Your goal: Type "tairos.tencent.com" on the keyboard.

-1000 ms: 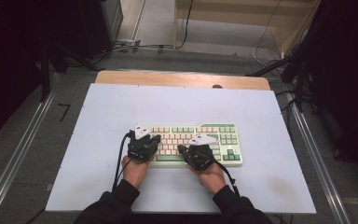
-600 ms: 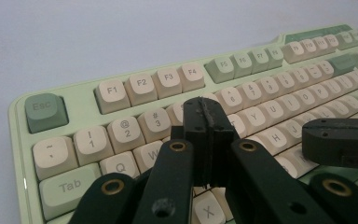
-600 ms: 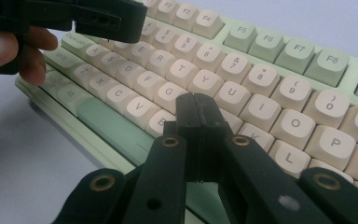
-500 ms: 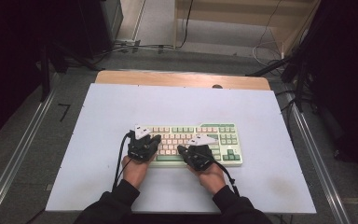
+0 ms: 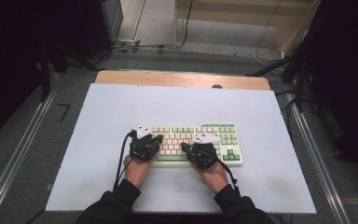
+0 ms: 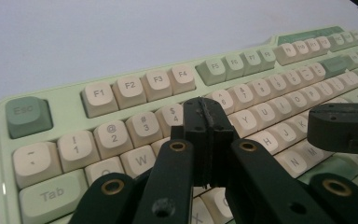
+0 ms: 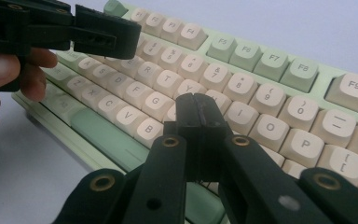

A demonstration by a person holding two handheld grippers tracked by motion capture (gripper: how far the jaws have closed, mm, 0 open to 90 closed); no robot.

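Basically a typing setup: the keyboard lies flat on the white tabletop, slightly toward the person's edge and roughly centred, long side square to them, so both hands reach it without stretching.

Left tongs sit over the left half of the key field, right tongs over the middle-right. In the high view each hand comes in from below and rests just off the keyboard's near edge, which looks like a home-row style stance.

Left tongs: clenched, jaws pressed flat together, nothing between them. The closed tip hangs over the number/QWERTY rows near the 4–5 keys. I can't tell whether it touches a keycap or floats just above.

Right tongs: also clenched and empty, tip over the area around the H/J/U keys. Same caveat on contact.

Why shut: my read is that closed jaws make one narrow blunt tip, small enough to hit a single keycap without catching its neighbours. Open jaws would straddle two keys.

Both are tilted down and forward into the keys, not vertical; that keeps the tip visible to each gripper camera and lets the wrist do the press.

The two tips are near each other but apart. The left tongs show at the top left of the right gripper view, with the left hand's fingers wrapped around the body.

Risk as I judge it: a slightly off-centre press slides the tip between the sculpted caps.
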